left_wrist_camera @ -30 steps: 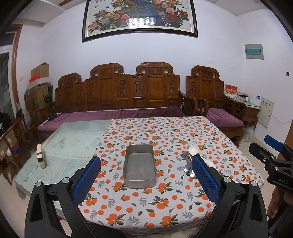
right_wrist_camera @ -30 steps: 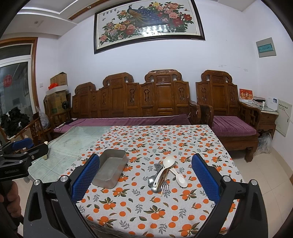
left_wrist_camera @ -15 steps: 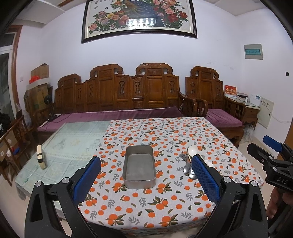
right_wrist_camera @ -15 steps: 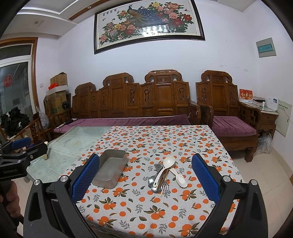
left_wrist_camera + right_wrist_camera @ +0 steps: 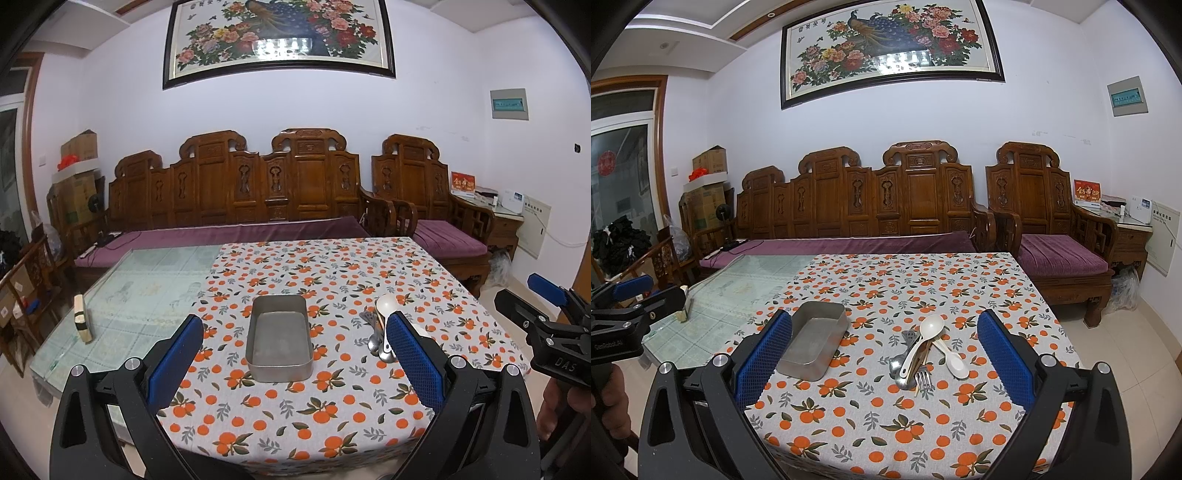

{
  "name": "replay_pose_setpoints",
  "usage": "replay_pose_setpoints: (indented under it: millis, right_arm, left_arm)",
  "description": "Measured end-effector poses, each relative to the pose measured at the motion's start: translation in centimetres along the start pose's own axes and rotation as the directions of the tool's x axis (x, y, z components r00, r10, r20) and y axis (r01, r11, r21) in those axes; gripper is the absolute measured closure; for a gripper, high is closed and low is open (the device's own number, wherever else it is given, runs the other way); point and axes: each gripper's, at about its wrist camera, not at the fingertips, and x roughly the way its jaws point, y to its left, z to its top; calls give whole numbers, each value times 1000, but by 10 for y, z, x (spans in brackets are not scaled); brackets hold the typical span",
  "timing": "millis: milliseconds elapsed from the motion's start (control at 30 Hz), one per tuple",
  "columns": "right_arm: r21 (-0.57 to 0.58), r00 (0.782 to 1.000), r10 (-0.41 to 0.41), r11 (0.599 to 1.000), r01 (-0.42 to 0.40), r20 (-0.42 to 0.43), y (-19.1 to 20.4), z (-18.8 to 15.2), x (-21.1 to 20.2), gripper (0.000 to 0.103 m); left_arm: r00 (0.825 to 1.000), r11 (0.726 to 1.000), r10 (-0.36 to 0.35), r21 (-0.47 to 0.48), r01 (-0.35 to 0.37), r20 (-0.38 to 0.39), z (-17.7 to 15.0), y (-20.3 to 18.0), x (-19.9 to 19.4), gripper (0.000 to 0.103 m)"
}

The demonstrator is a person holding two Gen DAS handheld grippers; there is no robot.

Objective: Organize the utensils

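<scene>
Left hand-held gripper's [image 5: 294, 363] right finger [image 5: 413, 363] covers most of the utensil pile [image 5: 378, 330], so can't count pieces there. Bench's [image 5: 960, 454] near edge is cut off at the bottom.

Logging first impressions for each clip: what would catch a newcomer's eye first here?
Probably the orange-print tablecloth covering the table's right part. On it sits an empty metal tray, and to the tray's right a heap of cutlery topped by two white spoons. Both pairs of tongs, left and right, hover open at the near edge, holding nothing.
</scene>
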Motion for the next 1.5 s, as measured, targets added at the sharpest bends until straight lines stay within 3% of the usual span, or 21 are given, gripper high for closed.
replay_pose_setpoints:
  millis: [567,1133,1433,1500]
  right_arm:
    - [1,1000,0,1000,0,-5,-2,0,0,3]
    - [-26,997,-22,999,20,-78,-23,-20,49,3]
    - [-16,990,-36,999,34,-137,-56,-12,89,15]
    - [-9,985,-44,999,43,-166,-65,-16,104,22]
  left_arm:
    - [1000,1000,-9,5,9,-16,0,-8,5,7]
    - [991,997,-65,21,68,-121,-24,-9,73,7]
    - [977,989,-134,40,142,-166,-29,-25,116,7]
    - [972,986,-146,49,158,-182,-30,-31,129,7]
